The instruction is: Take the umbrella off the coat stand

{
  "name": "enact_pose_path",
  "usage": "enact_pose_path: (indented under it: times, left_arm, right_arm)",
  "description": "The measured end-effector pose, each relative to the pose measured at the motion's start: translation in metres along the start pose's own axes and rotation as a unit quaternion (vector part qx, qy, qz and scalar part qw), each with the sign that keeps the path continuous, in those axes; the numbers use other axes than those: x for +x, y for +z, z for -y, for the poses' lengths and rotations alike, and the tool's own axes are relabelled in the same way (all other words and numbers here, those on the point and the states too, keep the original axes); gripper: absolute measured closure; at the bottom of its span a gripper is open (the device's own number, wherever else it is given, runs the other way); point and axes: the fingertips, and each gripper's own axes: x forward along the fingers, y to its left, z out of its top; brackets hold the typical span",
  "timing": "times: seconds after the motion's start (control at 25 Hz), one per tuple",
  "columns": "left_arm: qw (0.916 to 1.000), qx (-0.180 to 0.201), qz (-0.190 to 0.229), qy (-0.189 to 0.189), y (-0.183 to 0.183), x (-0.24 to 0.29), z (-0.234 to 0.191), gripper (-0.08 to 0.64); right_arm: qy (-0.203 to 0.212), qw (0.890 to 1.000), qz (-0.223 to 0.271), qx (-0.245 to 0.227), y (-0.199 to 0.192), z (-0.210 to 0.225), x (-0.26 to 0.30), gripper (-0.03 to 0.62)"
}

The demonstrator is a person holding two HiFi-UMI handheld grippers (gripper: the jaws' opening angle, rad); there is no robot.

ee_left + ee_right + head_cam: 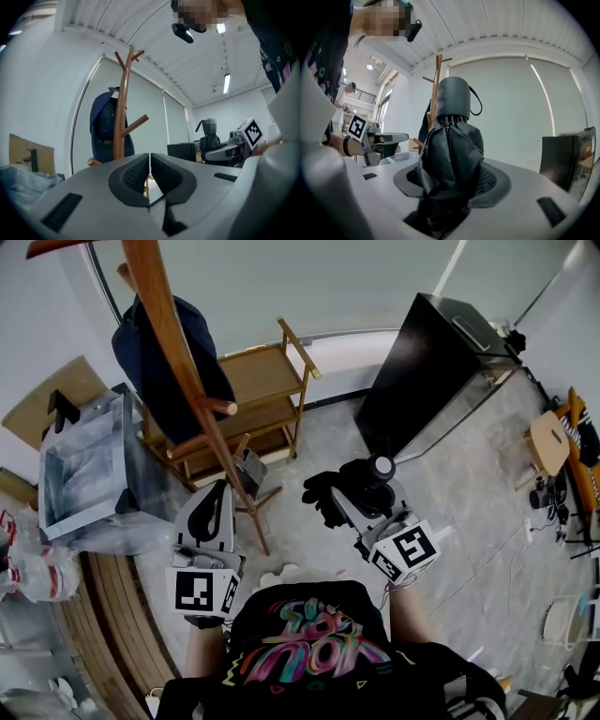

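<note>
A black folded umbrella (pixel 349 489) is clamped in my right gripper (pixel 345 502), held upright and away from the wooden coat stand (pixel 178 371). In the right gripper view the umbrella (pixel 450 150) fills the gap between the pads of the gripper (pixel 452 180); its handle and strap point up, and the stand (pixel 436 75) rises behind it. My left gripper (pixel 217 507) hangs near the stand's base, and in its own view the left gripper (pixel 149 176) is shut on nothing. A dark jacket (pixel 104 131) hangs on the stand (pixel 123 117).
A wooden shelf rack (pixel 272 395) stands behind the coat stand. A clear plastic bin (pixel 89 470) sits at the left, a black cabinet (pixel 427 362) at the right. A wooden stool (pixel 549 442) and some clutter lie far right.
</note>
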Motion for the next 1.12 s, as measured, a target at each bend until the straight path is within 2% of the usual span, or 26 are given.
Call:
enact_pose_path:
  times: [1.12]
  left_arm:
    - [0.9999, 0.001, -0.009, 0.006, -0.003, 0.002, -0.011, 0.528]
  right_arm:
    - [0.014, 1.0, 0.007, 0.026, 0.003, -0.001, 0.014, 0.344]
